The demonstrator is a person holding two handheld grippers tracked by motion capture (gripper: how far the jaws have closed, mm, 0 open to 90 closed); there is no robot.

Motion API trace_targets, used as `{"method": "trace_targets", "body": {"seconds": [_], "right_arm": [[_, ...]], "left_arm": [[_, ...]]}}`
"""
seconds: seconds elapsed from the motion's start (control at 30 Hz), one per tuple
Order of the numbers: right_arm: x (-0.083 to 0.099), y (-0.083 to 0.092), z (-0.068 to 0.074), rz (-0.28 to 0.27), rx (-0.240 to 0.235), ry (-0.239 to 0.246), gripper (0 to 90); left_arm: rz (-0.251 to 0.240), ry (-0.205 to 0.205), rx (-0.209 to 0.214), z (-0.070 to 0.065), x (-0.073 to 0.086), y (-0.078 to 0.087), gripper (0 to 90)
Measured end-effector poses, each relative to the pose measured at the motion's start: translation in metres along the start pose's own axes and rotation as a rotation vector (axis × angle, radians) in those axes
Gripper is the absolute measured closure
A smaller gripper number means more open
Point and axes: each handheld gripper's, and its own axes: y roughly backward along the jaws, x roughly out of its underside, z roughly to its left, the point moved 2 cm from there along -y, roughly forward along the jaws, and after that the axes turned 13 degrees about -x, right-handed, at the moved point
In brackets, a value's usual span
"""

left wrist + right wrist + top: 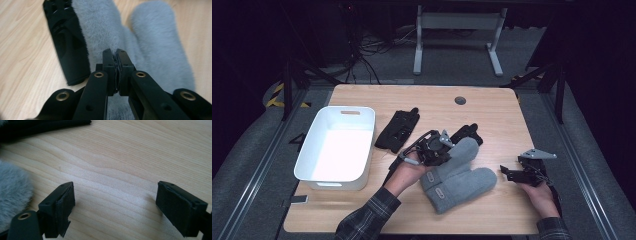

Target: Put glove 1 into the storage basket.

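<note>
A white plastic tub (337,145) with a handle slot in its far wall sits at the left of the light wooden surface (492,112). Just to its right lies a black glove (398,130), flat and apart from the tub. A round grey cable port (460,100) sits near the surface's far edge, and beyond it a desk's white legs (457,35) stand on grey carpet.

No writing, brand or number can be read anywhere. The small tags on the grey mittens (457,177) are too small to make out.
</note>
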Motion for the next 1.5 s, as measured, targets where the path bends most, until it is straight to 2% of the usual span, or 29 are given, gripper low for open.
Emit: {"method": "trace_targets", "body": {"seconds": [0.13,0.2,0.3,0.43,0.53,0.6,0.63,0.83,0.93,1.03,1.07,1.13,1.17,1.23,1.27,1.3,1.33,1.4,1.47,1.5], "right_arm": [[0.0,0.0,0.0,-0.001,0.0,0.0,16.5],[0.0,0.0,0.0,-0.001,0.0,0.0,16.5],[0.0,0.0,0.0,-0.001,0.0,0.0,16.5],[0.0,0.0,0.0,-0.001,0.0,0.0,16.5],[0.0,0.0,0.0,-0.001,0.0,0.0,16.5],[0.0,0.0,0.0,-0.001,0.0,0.0,16.5],[0.0,0.0,0.0,-0.001,0.0,0.0,16.6],[0.0,0.0,0.0,0.0,0.0,0.0,16.6],[0.0,0.0,0.0,-0.001,0.0,0.0,16.6],[0.0,0.0,0.0,-0.001,0.0,0.0,16.6],[0.0,0.0,0.0,-0.001,0.001,-0.001,16.6],[0.0,0.0,0.0,-0.001,0.0,0.0,16.6],[0.0,0.0,0.0,-0.001,0.0,0.0,16.6],[0.0,0.0,0.0,-0.001,0.001,-0.001,16.7],[0.0,0.0,0.0,-0.001,0.001,-0.001,16.7],[0.0,0.0,0.0,-0.001,0.001,-0.001,16.7],[0.0,0.0,0.0,-0.001,0.001,-0.001,16.7],[0.0,0.0,0.0,-0.001,0.001,-0.001,16.8],[0.0,0.0,0.0,-0.001,0.001,-0.001,16.8],[0.0,0.0,0.0,-0.002,0.001,-0.001,16.8]], "left_arm": [[-0.02,0.005,0.055,-0.01,-0.002,0.0,87.3],[-0.03,-0.002,0.096,-0.017,-0.003,-0.001,86.8],[-0.034,-0.007,0.119,-0.023,-0.004,-0.002,86.2],[-0.044,-0.035,0.163,-0.033,-0.008,-0.004,84.7],[-0.056,-0.035,0.207,-0.039,-0.01,-0.005,81.5],[-0.054,-0.041,0.218,-0.042,-0.011,-0.006,78.0],[-0.055,-0.051,0.239,-0.046,-0.011,-0.008,77.1],[-0.061,-0.057,0.249,-0.047,-0.011,-0.011,72.7],[-0.082,-0.036,0.221,-0.038,-0.011,-0.009,71.5],[-0.091,0.001,0.179,-0.019,-0.01,-0.006,71.4],[-0.1,0.031,0.162,-0.01,-0.009,-0.006,71.4],[-0.103,0.064,0.139,0.005,-0.006,-0.007,71.5],[-0.089,0.092,0.113,0.02,-0.003,-0.009,71.4],[-0.082,0.14,0.095,0.037,0.004,-0.015,71.2],[-0.082,0.14,0.095,0.037,0.004,-0.015,70.7],[-0.063,0.175,0.096,0.048,0.01,-0.022,70.1],[-0.063,0.175,0.096,0.048,0.01,-0.022,69.3],[-0.033,0.22,0.106,0.055,0.02,-0.034,66.6],[-0.026,0.226,0.12,0.056,0.023,-0.037,63.7],[-0.016,0.244,0.139,0.056,0.028,-0.044,61.9]]}}
